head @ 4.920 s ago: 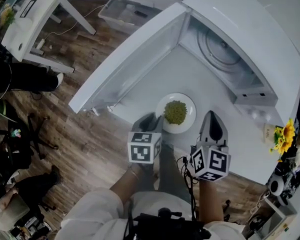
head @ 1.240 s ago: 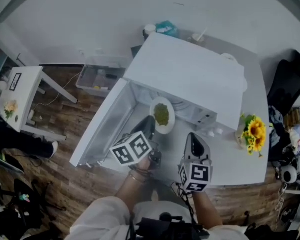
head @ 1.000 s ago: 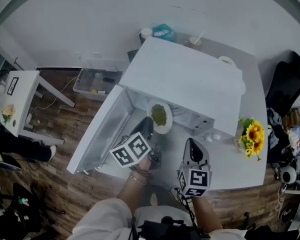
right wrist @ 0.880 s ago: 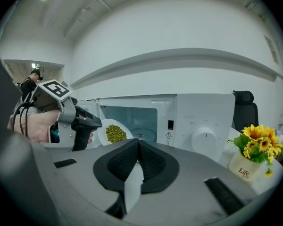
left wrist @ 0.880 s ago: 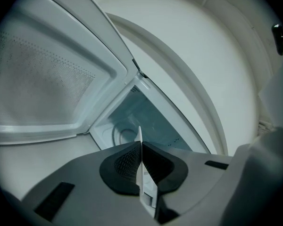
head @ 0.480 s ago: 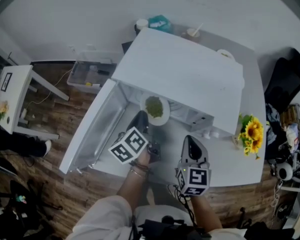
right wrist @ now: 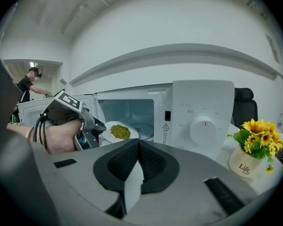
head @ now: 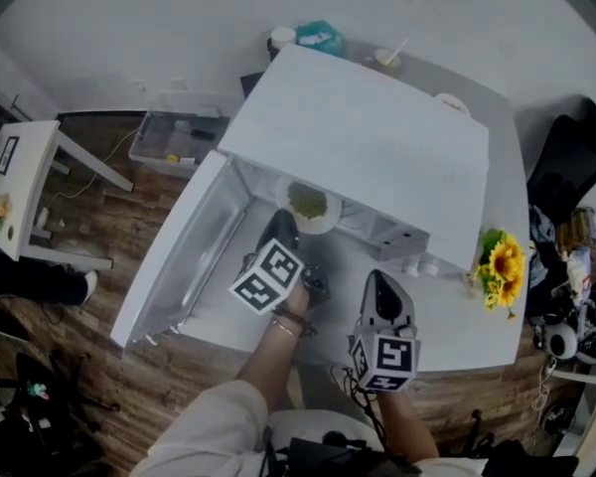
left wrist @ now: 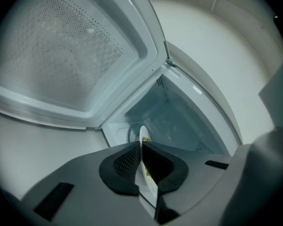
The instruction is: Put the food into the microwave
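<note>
The plate (head: 310, 210) has left the tabletop (head: 467, 316), where it lay in front of the microwave (head: 368, 157), and now hangs in the oven's mouth, its far half already under the top edge. The left gripper (head: 286, 223) has gone forward with it. Its jaws are pinched on the plate's near rim, which shows in the left gripper view as a thin white edge (left wrist: 148, 189) between the pads. The right gripper (head: 379, 291) hangs over the tabletop with its jaws pressed together on nothing.

The plate looks stiff, glazed and breakable. Held by one edge, it probably levers hard against the pads, and the smooth rim could slip. A deep bite on the rim, keeping the plate level, seems the safest hold.

The plate is small, round and white. The food (right wrist: 119, 132) is a loose heap of small green grains at its middle, and it would likely roll off if the plate tilts. The door (head: 179, 256) stands wide open.
</note>
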### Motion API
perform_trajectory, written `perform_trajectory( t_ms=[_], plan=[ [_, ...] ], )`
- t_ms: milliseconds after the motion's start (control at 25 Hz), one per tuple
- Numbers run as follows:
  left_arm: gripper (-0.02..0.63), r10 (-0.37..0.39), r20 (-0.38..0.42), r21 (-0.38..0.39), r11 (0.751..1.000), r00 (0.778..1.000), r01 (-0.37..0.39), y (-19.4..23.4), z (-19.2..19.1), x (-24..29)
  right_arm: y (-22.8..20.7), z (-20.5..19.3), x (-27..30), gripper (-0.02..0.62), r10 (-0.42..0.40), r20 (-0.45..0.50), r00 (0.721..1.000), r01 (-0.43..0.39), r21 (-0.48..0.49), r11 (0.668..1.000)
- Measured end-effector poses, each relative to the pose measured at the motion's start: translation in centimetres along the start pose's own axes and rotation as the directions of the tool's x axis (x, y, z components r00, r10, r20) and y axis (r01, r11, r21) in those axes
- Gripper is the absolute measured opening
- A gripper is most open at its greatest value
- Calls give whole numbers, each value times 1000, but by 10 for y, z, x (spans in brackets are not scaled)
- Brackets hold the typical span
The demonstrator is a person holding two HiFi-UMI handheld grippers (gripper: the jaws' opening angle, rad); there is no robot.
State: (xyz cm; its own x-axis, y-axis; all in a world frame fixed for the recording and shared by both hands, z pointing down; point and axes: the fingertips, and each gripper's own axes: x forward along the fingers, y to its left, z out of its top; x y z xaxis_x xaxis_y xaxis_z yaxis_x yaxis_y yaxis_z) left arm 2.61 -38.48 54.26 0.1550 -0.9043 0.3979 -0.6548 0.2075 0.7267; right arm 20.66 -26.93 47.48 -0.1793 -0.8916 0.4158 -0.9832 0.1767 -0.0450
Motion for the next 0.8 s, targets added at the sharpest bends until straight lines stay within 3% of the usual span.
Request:
perform_trajectory(
  t_ms=[160,400,800],
  plan=[
    [21,21,8,5,1000,1000,-21,8,-11,11,-3,-5,2,21,-5,-10,1000,5,4,1000],
    [21,28,33,-59,998,999,-26,15,-19,28,-9,-13,6,21,-9,-24,1000,10,11,1000],
    [25,31,46,-41,999,998,-29,6,-27,52,-23,-27,4,21,-27,-47,999,28,22,999]
  ],
)
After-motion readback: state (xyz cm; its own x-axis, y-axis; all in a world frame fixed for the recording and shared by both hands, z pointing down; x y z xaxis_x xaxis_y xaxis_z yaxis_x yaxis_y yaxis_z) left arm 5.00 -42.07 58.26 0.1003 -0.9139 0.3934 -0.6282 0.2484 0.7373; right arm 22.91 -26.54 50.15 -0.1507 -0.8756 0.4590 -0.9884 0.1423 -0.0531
